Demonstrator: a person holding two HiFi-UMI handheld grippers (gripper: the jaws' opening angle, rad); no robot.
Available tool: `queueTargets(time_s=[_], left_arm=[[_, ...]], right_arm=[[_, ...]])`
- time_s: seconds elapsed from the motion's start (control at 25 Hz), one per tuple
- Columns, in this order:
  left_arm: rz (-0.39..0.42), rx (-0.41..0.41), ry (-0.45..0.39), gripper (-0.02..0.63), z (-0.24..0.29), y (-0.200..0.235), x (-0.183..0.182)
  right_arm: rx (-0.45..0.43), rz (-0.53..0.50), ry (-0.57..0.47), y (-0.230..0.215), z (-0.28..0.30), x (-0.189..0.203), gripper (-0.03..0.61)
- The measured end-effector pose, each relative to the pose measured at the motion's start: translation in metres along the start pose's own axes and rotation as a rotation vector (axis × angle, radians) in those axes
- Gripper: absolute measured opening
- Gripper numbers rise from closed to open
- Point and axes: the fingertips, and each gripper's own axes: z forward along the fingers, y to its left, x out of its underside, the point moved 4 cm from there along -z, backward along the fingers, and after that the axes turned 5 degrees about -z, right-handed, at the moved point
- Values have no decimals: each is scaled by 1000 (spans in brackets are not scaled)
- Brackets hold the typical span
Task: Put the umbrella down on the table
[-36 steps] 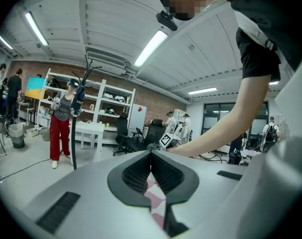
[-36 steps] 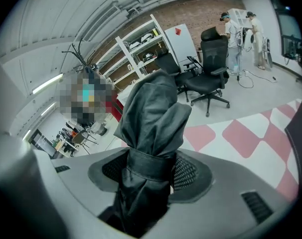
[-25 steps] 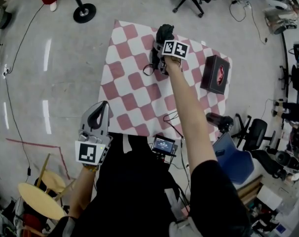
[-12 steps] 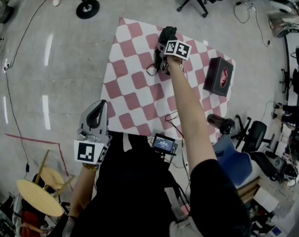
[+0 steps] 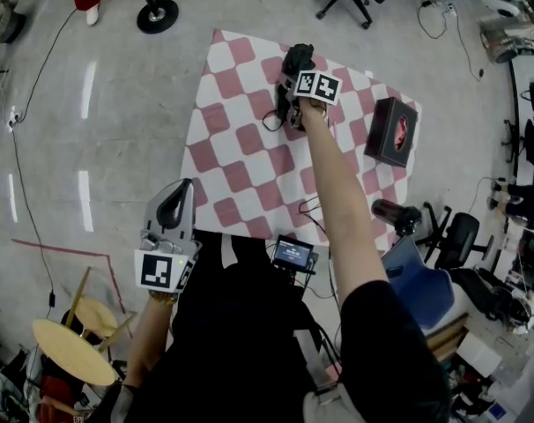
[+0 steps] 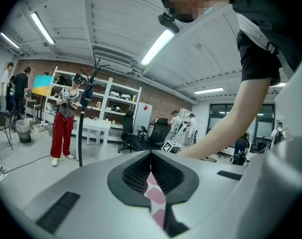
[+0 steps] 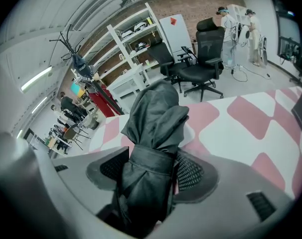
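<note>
Wooden stool [image 5: 66, 352]: on the floor, far left. Left gripper [image 5: 179, 189]: jaws together, nothing between them, held off the near-left corner of the checked table [image 5: 216, 104]. Folded black umbrella [image 5: 295, 60]: rests at the table's far edge, a cable loop [image 5: 269, 123] just beside it. Right gripper [image 7: 151, 166]: jaws just opening, now wide, umbrella between them. Dark box [image 5: 391, 131]: right edge, well apart

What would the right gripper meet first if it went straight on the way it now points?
The right gripper would meet the black umbrella between its jaws, which have just been opening; beyond it, probably the checkered tablecloth.
</note>
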Motion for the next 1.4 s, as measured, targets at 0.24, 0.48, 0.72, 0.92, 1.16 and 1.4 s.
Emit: queueTargets(time_s=[0.24,0.48,0.72,0.92,1.16,1.4], left_arm=[[3,13,4,14,-2,-3,0],[12,42,-5,14,-2,-14,-5],[29,71,-11,14,-1,-25,-8],[46,95,-21,14,-4,-42,-12],[71,127,-23,14,-6,-62,-16],[93,166,-26,14,-5,-86,-21]], right_arm=[[-11,15,-3,0,-11,4,268],[-40,20,-11,2,-27,7,268],[-67,21,-23,5,-48,13,268],[-86,36,-42,5,-70,21,268],[-103,55,-69,3,-95,29,268],[-129,74,-105,2,-122,34,268]])
